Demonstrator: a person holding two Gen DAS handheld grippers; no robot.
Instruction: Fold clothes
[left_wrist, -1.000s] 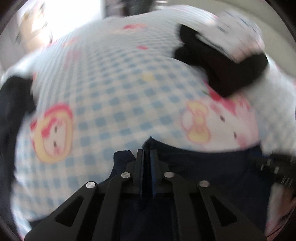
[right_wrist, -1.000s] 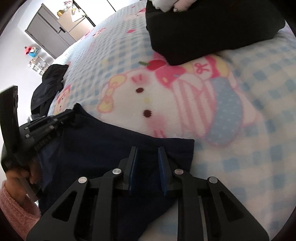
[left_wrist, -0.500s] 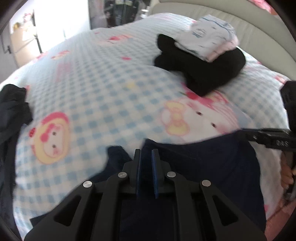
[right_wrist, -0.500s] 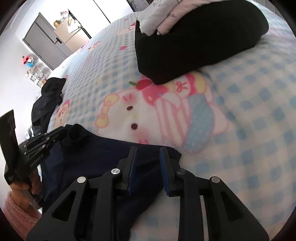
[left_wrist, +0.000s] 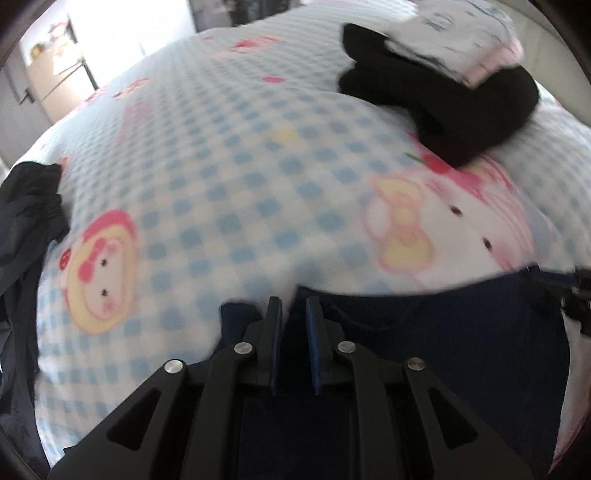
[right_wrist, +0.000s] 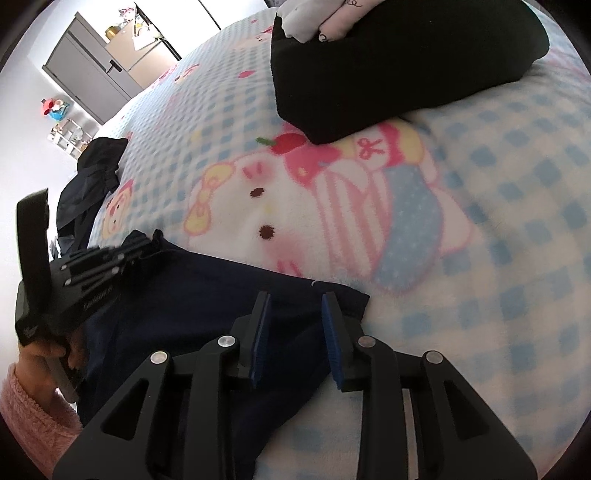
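The navy garment (right_wrist: 207, 314) lay flat on the checked blanket (right_wrist: 498, 221), stretching left-right under both grippers. Left gripper (left_wrist: 293, 306) and right gripper (right_wrist: 295, 299) were both opening narrowly over its far edge, right one nearest the corner.

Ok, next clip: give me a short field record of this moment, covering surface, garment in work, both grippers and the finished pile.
surface: bed with checked cartoon blanket
garment in work: navy garment, lying flat on the blanket's near edge
left gripper: jaws opening, navy cloth between them
right gripper: jaws opening over the garment's corner, pads clear of the cloth
finished pile: folded black garment with white printed garment on top
unfolded: dark clothes heap at the blanket's left edge
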